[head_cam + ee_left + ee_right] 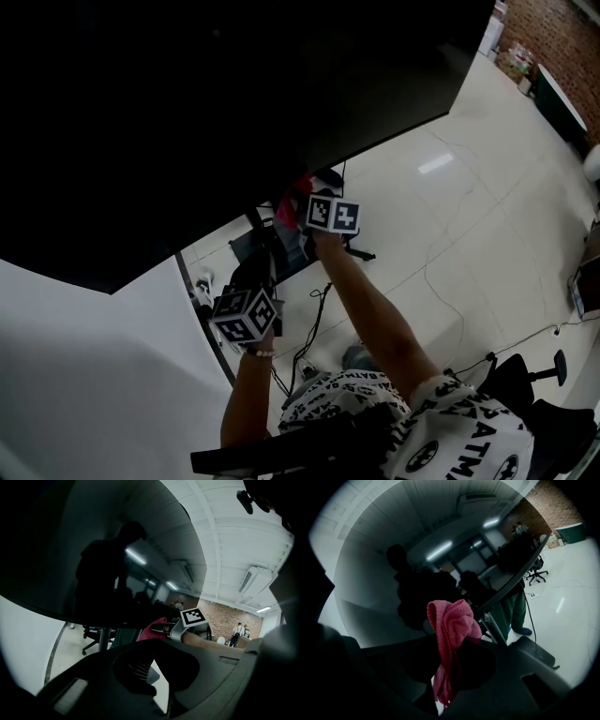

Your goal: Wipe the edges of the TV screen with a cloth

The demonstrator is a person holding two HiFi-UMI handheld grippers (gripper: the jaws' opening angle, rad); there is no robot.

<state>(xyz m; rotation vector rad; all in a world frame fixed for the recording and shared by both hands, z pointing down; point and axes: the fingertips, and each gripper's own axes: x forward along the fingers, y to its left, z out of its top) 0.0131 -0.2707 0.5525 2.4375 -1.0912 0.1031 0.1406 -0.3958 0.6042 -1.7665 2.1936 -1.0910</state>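
Pink cloth [452,630] is bunched and clamped in the right gripper [449,670], whose jaws are clenched on its middle. A rounded wad stands above the jaws and a loose tail hangs below them. In the head view, the right gripper [314,214] reaches up to the bottom edge of the TV screen [234,94], about midway along it. The cloth [293,200] lies right at that edge, though contact cannot be confirmed. The screen is black and glossy and mirrors ceiling lights and a dark silhouette.

The left gripper [246,314] hangs lower, apart from the screen and nearer the person. In its own view its jaws [157,672] stand slightly apart, with only a narrow strip of pale floor [450,234] showing between them and nothing held.
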